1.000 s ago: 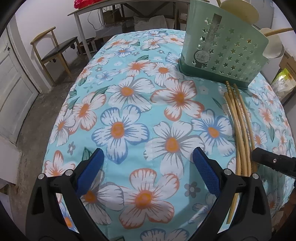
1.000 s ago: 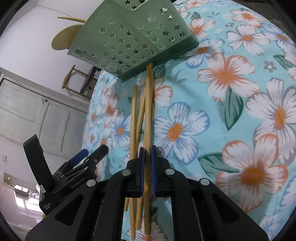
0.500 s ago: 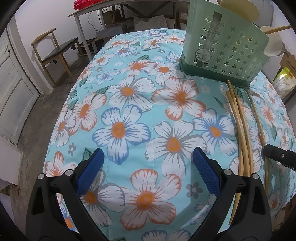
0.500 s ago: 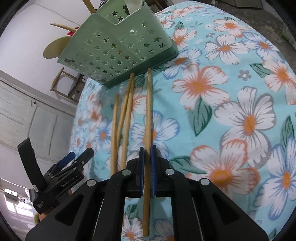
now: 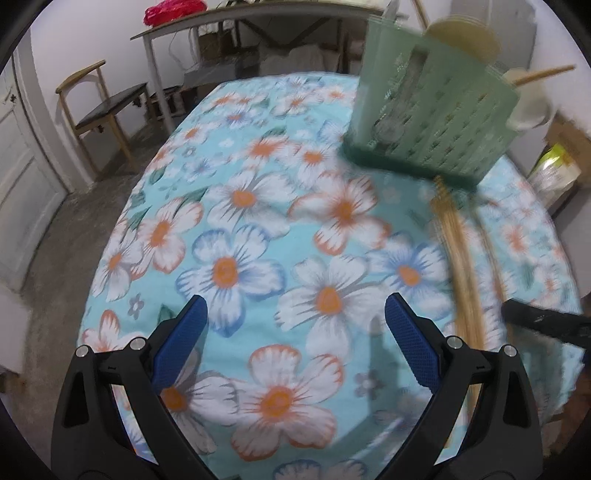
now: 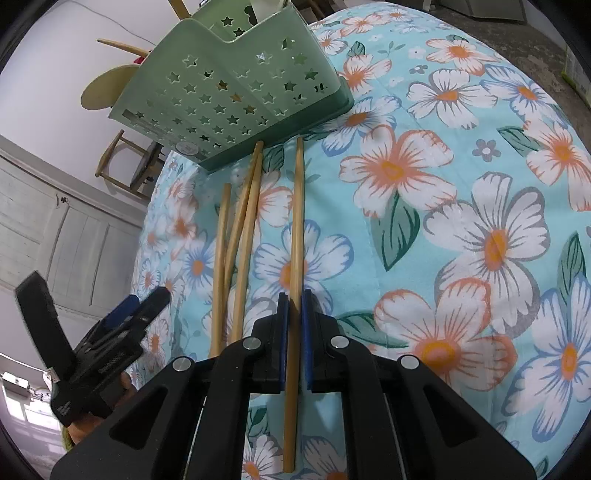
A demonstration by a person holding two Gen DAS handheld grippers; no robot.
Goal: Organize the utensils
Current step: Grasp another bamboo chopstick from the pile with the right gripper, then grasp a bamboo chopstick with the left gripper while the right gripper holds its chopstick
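My right gripper is shut on a single bamboo chopstick, held apart from three other chopsticks that lie on the floral cloth to its left. A green star-punched utensil basket stands just beyond the chopstick tips. My left gripper is open and empty above the cloth; it also shows at the left of the right wrist view. In the blurred left wrist view the basket stands at the upper right and the chopsticks lie to the right.
The table is covered by a turquoise flowered cloth. Wooden spoons stick out of the basket. A wooden chair and a side table stand beyond the table. A white door is at the left.
My right gripper has pulled one chopstick to the right, away from the other three, and lifted it. The left gripper has stayed open and shifted slightly.
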